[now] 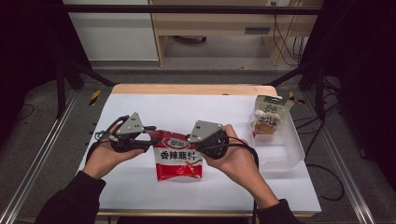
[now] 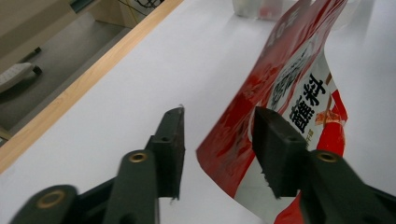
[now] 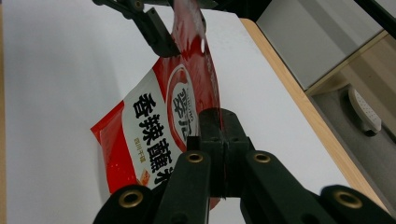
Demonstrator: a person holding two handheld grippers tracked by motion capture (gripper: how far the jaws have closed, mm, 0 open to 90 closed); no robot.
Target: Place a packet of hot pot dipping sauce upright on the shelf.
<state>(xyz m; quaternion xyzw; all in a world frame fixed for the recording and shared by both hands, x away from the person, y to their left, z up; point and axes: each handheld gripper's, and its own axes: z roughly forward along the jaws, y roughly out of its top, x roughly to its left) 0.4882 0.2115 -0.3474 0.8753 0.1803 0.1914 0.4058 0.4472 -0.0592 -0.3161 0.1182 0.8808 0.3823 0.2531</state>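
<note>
High view shows the red seasoning packet (image 1: 178, 158) lying on the white surface (image 1: 140, 186), its top edge lifted between the two claws; a clear tub (image 1: 285, 154) holding a second pouch (image 1: 268, 119) sits well to the packet's right. Right claw (image 3: 219, 140) is pinched fully shut on the packet's upper right edge and carries it; left claw (image 2: 219, 140) stands partly open with the packet's upper left corner between its jaws, one pad near the film, the other clear of it, so no grip yet. I judge the step to be securing a two-handed hold on the top edge; next, the left claw must close squarely on that corner without creasing it.
</note>
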